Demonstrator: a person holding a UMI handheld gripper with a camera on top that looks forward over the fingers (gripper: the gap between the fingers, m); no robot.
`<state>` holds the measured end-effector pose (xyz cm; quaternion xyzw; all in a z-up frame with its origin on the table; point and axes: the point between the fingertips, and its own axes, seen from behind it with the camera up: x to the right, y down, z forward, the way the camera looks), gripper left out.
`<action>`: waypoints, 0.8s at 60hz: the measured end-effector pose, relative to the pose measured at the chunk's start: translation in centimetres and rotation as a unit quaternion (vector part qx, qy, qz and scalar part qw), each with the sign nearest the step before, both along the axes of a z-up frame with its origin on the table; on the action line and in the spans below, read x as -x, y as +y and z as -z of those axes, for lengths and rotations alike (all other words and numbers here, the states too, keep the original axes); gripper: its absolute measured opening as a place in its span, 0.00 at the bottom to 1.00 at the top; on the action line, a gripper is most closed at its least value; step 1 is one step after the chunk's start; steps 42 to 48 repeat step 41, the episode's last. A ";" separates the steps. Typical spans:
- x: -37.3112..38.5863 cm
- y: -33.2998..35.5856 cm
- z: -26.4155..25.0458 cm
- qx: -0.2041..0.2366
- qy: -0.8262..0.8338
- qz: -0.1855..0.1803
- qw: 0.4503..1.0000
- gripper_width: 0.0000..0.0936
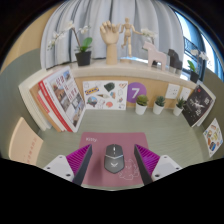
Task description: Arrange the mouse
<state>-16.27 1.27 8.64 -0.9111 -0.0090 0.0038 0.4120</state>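
1. The surface (170,140) is big and pale. It reaches from the gripper out to the things that stand along the back. Most of it ahead of the gripper and to the right is bare, so there is room to move there.
2. A shelf (60,55) runs along the back wall, up above the surface. A wooden hand model (109,34), a wooden doll figure (129,38) and a leafy plant in a white pot (85,50) stand on it.
3. A stack of leaning books and magazines (60,100) closes off the left side of the surface. Their edges point toward the middle.
4. A white card (98,92) and a purple card with a 7 (136,94) stand up against the back edge, side by side.
5. Two small potted plants (150,103) sit just right of the purple card. More printed sheets (200,105) lean on the far right.
6. A pink mat (100,140) lies on the surface right in front of the gripper. Its far edge stops well short of the cards.
7. The gripper (113,158) has its jaws apart. One pink pad (80,157) shows on the left and one on the right.
8. The mouse (113,157) is dark grey. It rests on the pink mat between the jaws, with a small gap on each side.
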 end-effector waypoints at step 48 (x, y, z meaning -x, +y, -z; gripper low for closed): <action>-0.1 -10.0 -17.5 -0.047 0.002 0.029 0.998 0.90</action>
